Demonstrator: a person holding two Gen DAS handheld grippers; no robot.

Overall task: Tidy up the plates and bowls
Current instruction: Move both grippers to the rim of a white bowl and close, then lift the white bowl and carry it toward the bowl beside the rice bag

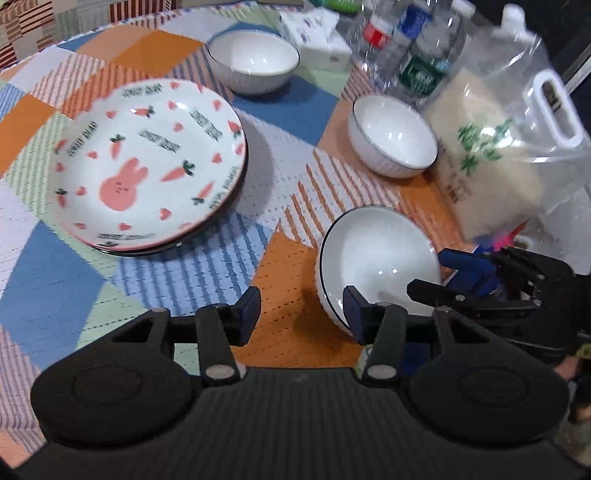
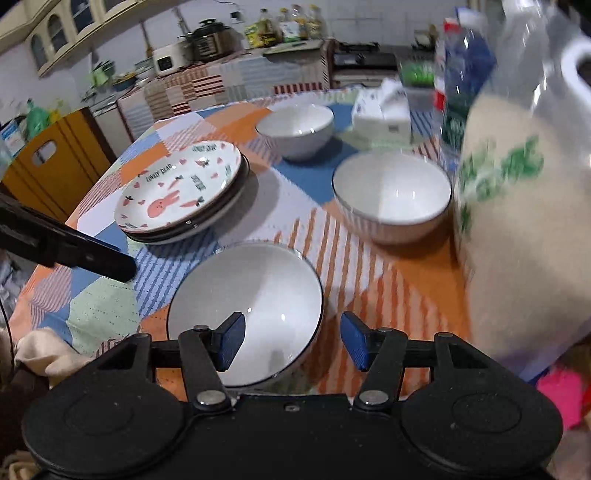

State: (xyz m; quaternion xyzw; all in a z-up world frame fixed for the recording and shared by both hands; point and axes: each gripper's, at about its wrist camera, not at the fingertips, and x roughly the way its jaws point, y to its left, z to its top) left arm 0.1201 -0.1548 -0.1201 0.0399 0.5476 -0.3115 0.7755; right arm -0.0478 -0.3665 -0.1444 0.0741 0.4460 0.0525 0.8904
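Note:
Three white bowls with dark rims stand on the patchwork tablecloth: a far bowl (image 1: 253, 59) (image 2: 295, 125), a middle bowl (image 1: 393, 136) (image 2: 391, 195) and a near bowl (image 1: 376, 258) (image 2: 243, 295). A stack of plates (image 1: 147, 158) (image 2: 181, 192), topped by a pink rabbit and carrot plate, sits to the left. My right gripper (image 2: 293, 339) (image 1: 426, 271) is open astride the near bowl's right rim, one pad inside and one outside, neither pressing. My left gripper (image 1: 301, 314) is open over orange cloth at the bowl's left side. One of the left fingers (image 2: 92, 258) shows in the right wrist view.
A big clear bag of rice (image 1: 491, 158) (image 2: 517, 221) stands close on the right of the bowls. Water bottles (image 1: 406, 48) and a tissue box (image 1: 317, 33) (image 2: 382, 114) are at the back. A wooden chair (image 2: 51, 162) stands beyond the table's left edge.

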